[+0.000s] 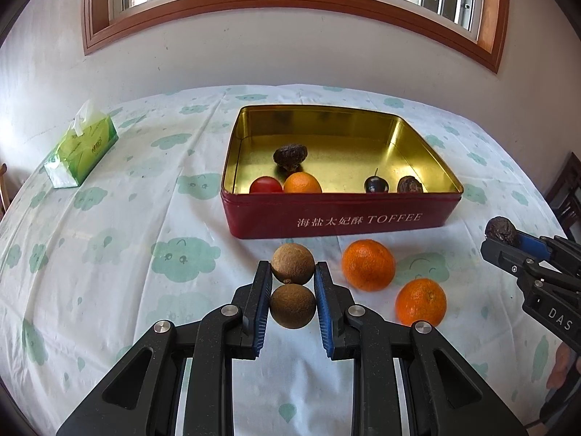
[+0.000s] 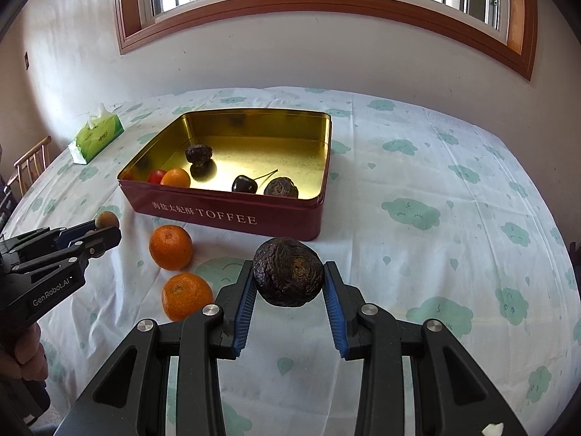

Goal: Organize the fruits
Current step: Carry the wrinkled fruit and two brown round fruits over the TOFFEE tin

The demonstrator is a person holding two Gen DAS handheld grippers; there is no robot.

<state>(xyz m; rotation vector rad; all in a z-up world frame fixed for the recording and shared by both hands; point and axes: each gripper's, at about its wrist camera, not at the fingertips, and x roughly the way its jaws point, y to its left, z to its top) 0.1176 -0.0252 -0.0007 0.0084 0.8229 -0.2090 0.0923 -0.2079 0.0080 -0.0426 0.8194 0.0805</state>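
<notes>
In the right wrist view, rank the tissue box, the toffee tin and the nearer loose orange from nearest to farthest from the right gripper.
1. Nearer loose orange, just left of the right gripper.
2. Toffee tin, straight ahead.
3. Tissue box, far left.

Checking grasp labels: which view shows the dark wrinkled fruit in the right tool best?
Right wrist view: the dark wrinkled fruit sits large and centred between the right tool's blue pads, its creased skin clear. The left wrist view shows it small at the right edge, partly behind that tool's tips.
</notes>
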